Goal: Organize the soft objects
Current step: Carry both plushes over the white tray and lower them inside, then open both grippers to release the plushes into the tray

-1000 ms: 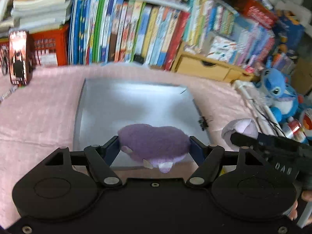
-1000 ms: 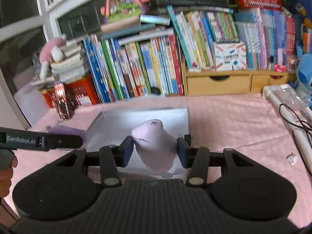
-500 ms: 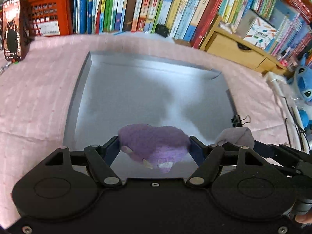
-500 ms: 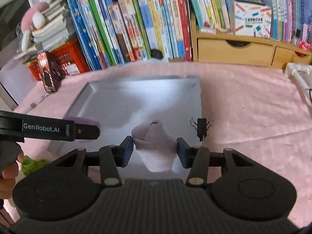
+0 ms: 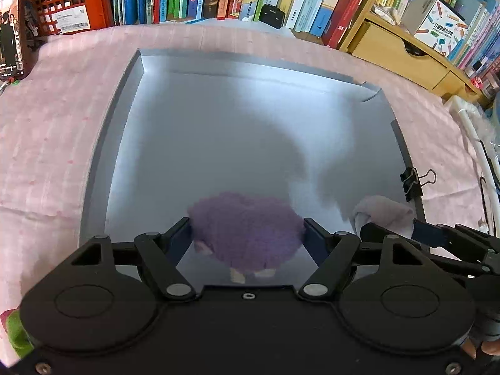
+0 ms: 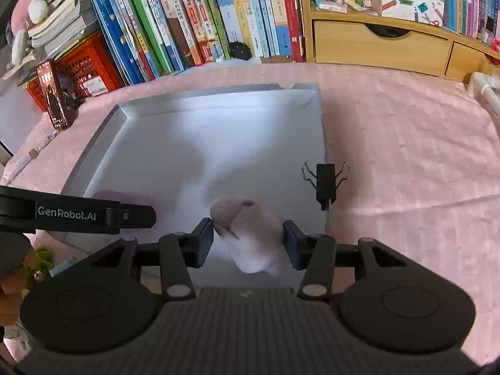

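Observation:
My left gripper (image 5: 247, 234) is shut on a fuzzy dark purple plush toy (image 5: 247, 229) and holds it over the near part of a shallow grey tray (image 5: 218, 137). My right gripper (image 6: 248, 237) is shut on a pale lilac plush toy (image 6: 250, 234), over the tray's (image 6: 200, 143) near right part. The lilac toy also shows in the left wrist view (image 5: 384, 214), to the right of the purple one. A sliver of the purple toy (image 6: 125, 197) shows behind the left gripper's arm in the right wrist view.
The tray lies on a pink cloth (image 6: 406, 156). A black binder clip (image 6: 325, 182) sits on the tray's right edge. Behind stand a row of books (image 6: 218, 15), a red crate (image 6: 84, 65), a wooden drawer unit (image 6: 375, 43) and a phone (image 6: 51, 100). Something green (image 5: 15, 331) lies near left.
Both grippers have moved forward and tipped down over the tray, each still holding its toy. The tray now fills more of both views.

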{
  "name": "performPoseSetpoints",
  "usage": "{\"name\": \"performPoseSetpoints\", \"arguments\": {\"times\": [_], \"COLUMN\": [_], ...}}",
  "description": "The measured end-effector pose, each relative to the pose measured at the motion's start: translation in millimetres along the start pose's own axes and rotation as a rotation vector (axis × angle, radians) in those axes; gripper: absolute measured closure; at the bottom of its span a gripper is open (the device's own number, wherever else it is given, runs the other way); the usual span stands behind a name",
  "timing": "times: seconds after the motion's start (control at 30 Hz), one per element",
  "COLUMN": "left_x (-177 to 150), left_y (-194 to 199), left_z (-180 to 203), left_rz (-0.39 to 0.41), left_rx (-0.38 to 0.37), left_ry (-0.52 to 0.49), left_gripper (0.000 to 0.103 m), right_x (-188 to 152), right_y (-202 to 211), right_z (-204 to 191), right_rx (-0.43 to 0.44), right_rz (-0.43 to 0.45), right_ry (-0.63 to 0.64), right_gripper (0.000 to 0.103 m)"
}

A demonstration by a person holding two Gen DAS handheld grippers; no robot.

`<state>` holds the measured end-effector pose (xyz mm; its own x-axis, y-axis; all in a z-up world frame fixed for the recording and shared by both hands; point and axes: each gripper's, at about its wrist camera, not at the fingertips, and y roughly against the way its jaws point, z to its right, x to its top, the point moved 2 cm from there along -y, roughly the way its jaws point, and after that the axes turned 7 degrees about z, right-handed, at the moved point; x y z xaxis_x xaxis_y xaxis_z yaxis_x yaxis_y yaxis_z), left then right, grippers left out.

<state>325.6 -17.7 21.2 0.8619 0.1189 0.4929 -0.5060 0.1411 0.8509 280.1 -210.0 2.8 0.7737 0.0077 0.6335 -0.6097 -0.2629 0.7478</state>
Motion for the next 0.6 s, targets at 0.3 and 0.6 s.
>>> {"name": "performPoseSetpoints", "arguments": {"times": [0.3,0.6], "left_x": [0,5], "left_y": [0,34], "left_z": [3,7], "left_rz": [0.004,0.101], "left_rx": [0.014,0.003], "left_ry": [-0.017,-0.055], "left_gripper": [0.027,0.018], "right_x": [2,7], "right_y": [2,25], "right_z": [-2,-4], "right_rx": [0.001,0.011], "right_rz": [0.004,0.061], "right_ry": [0.002,0.003], "right_gripper": [0.043,0.028]}}
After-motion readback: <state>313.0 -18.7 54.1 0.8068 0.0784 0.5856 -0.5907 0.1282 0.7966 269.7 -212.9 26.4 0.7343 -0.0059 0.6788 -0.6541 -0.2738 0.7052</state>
